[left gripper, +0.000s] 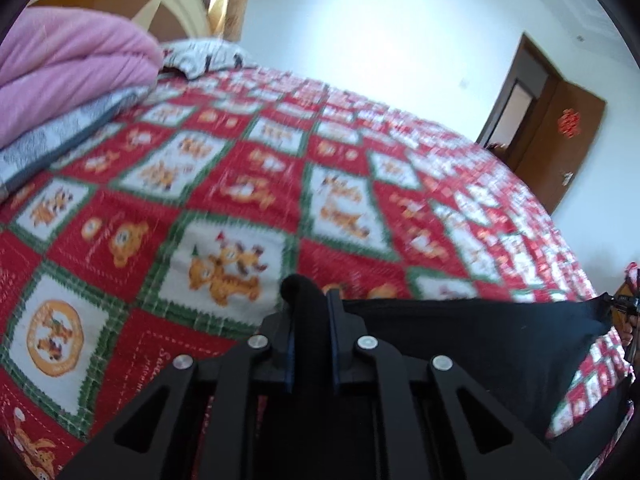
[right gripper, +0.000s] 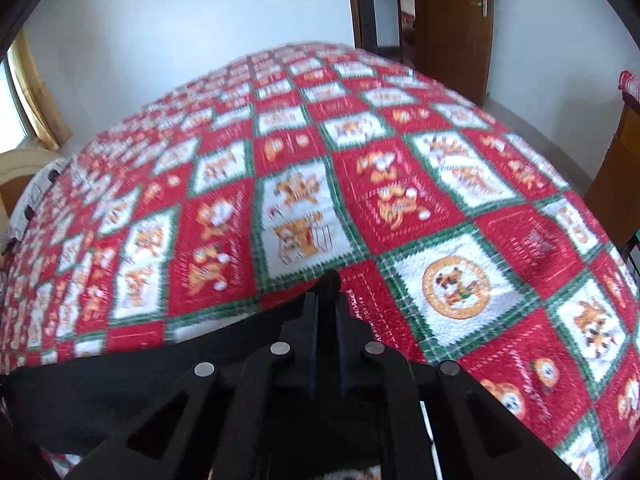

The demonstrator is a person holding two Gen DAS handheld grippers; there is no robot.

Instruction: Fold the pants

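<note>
The black pants [left gripper: 480, 344] hang stretched between my two grippers above the bed. My left gripper [left gripper: 310, 300] is shut on one end of the pants, and a bunch of black cloth pokes out past its fingertips. The cloth runs off to the right, where the other gripper [left gripper: 624, 304] pinches its far corner. My right gripper [right gripper: 328, 292] is shut on the other end of the pants [right gripper: 140, 380], which stretch off to the left below it.
The bed carries a red, white and green cartoon quilt [left gripper: 240, 184] [right gripper: 360, 184]. A pink duvet [left gripper: 68, 64] and a grey blanket lie at the head end by the headboard. A brown door [left gripper: 560, 140] stands open beyond the bed.
</note>
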